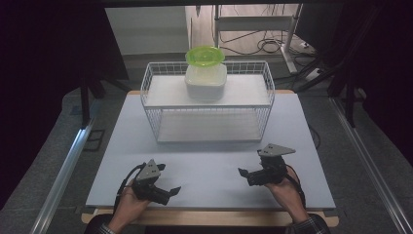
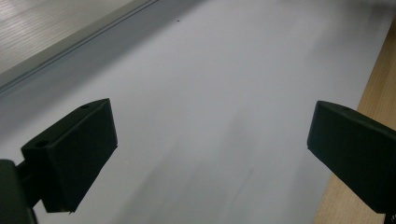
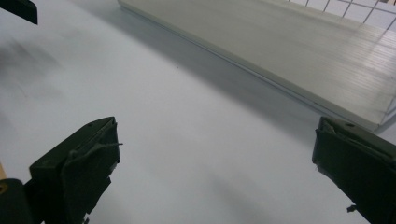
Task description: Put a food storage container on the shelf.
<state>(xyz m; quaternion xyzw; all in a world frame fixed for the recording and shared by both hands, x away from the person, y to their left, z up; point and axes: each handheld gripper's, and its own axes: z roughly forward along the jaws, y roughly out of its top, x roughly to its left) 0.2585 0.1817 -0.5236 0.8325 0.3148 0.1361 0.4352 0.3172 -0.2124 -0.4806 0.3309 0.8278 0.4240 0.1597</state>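
Observation:
A white wire rack (image 1: 246,92) stands at the back middle of the pale table mat (image 1: 209,163). On its upper shelf sits a white square container (image 1: 205,83) with a lime-green bowl (image 1: 205,55) on top. My left gripper (image 1: 168,180) is held low at the near left, its jaws wide apart and empty in the left gripper view (image 2: 210,144). At the near right, my right gripper (image 1: 246,174) points left. Its jaws also stand wide apart over bare mat (image 3: 215,154). Both are well short of the rack.
The rack's lower shelf (image 3: 289,51) lies ahead of the right gripper, with wire mesh (image 3: 355,9) behind it. The table's wooden edge (image 2: 373,88) runs beside the left gripper. Metal rails (image 1: 63,170) flank the table, and cables (image 1: 268,46) lie on the floor behind.

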